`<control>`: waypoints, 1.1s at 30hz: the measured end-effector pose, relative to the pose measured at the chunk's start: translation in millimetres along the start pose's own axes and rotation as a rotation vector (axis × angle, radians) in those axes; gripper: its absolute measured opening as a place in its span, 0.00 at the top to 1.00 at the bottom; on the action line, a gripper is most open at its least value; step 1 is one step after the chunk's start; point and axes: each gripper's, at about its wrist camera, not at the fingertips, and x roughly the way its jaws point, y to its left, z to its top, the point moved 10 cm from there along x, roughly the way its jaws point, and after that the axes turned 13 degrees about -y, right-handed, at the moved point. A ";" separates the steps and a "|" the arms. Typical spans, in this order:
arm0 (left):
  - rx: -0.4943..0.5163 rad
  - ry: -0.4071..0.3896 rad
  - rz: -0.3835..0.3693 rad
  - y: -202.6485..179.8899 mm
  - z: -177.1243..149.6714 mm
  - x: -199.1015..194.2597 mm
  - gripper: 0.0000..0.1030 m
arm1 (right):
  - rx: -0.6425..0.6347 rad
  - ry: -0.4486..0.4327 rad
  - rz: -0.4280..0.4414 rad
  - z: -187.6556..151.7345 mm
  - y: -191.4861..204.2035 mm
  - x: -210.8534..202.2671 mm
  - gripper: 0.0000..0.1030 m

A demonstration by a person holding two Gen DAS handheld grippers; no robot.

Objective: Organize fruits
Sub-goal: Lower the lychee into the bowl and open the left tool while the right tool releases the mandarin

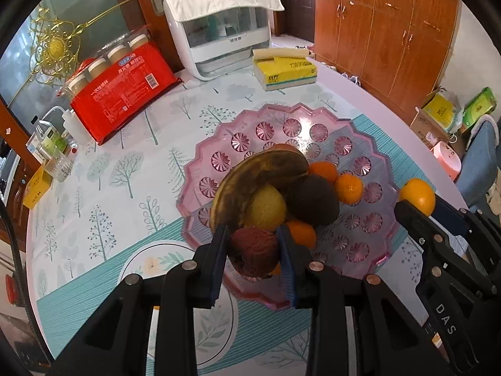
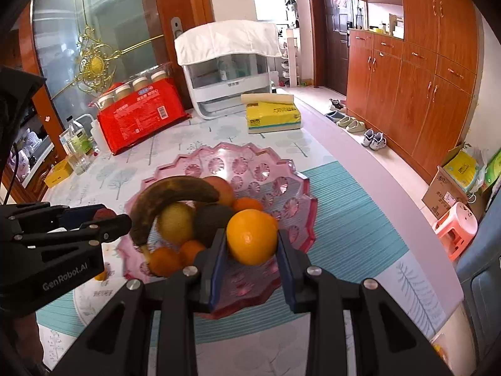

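Both grippers loaded: right gripper (image 2: 252, 250) clamps an orange (image 2: 252, 237), left gripper (image 1: 253, 252) clamps a dark red fruit (image 1: 254, 250), both over the near rim of the pink bowl (image 1: 369, 144) mid-tabletop. Advice: lower into free bowl space, clear of the browned banana (image 1: 260, 172), lemon (image 1: 265, 208), small oranges, before releasing.

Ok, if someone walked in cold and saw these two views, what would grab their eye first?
Probably the pink scalloped fruit dish mid-table, piled with a blackened banana, a yellow-green fruit, a dark brown one and small oranges. Next, each gripper is shut on a fruit in front of the dish: the right gripper on a large orange, the left gripper on a dark red fruit. Behind, a bright red package stands out.
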 end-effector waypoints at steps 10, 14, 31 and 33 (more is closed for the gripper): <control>0.015 0.047 0.049 -7.0 -3.9 24.9 0.71 | -0.017 0.023 -0.004 -4.3 -12.3 22.5 0.70; 0.019 0.059 0.066 -6.1 -4.9 30.8 0.71 | -0.008 0.037 -0.003 -6.8 -17.5 28.6 0.70; 0.048 0.099 0.101 -8.7 -12.6 44.6 0.71 | -0.021 0.054 -0.010 -11.2 -23.8 39.7 0.69; 0.047 0.104 0.102 -8.2 -13.5 45.6 0.70 | -0.025 0.054 -0.009 -11.3 -23.1 40.7 0.69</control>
